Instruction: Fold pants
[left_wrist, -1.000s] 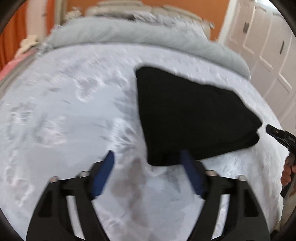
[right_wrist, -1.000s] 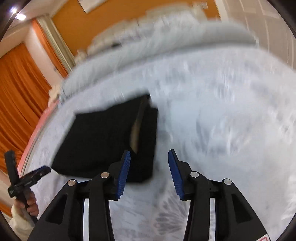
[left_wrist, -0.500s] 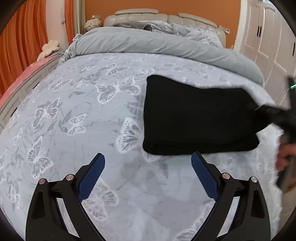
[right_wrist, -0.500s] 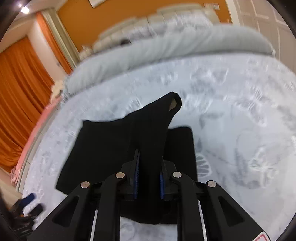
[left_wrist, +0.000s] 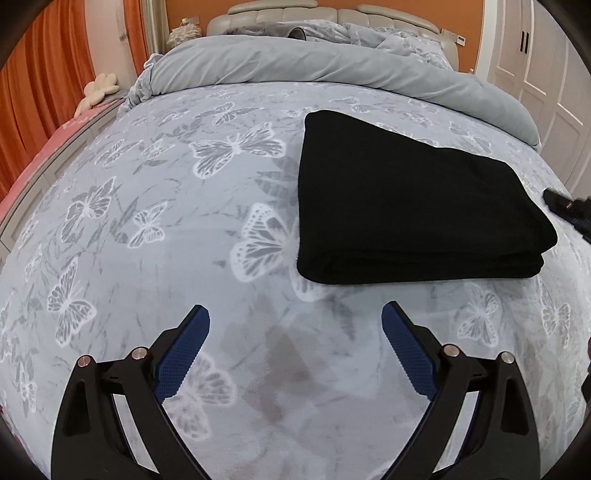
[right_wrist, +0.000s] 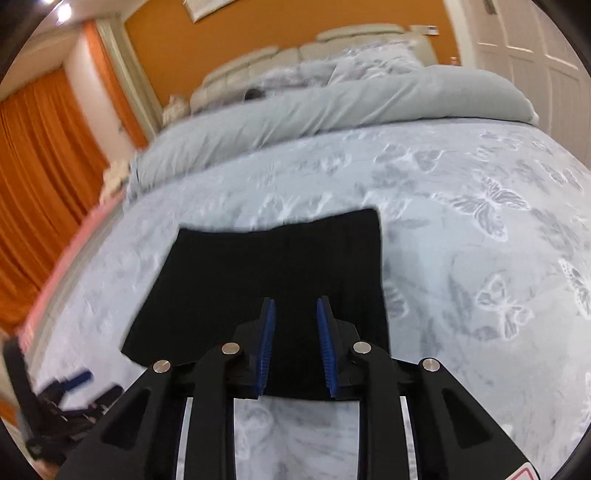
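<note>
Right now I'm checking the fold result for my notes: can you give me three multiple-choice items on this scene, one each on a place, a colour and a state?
1. The folded fabric bundle lies on:
A a butterfly-print bedspread
B a wooden floor
C a chair

2. The bundle is:
A white
B black
C red

3. The left tool is:
A shut on the bundle
B open, holding nothing
C out of view

Answers:
1 A, the black folded pants rest on the grey butterfly-print bedspread.
2 B, plainly black.
3 B, the left tool stands wide above bare bedspread.
</note>
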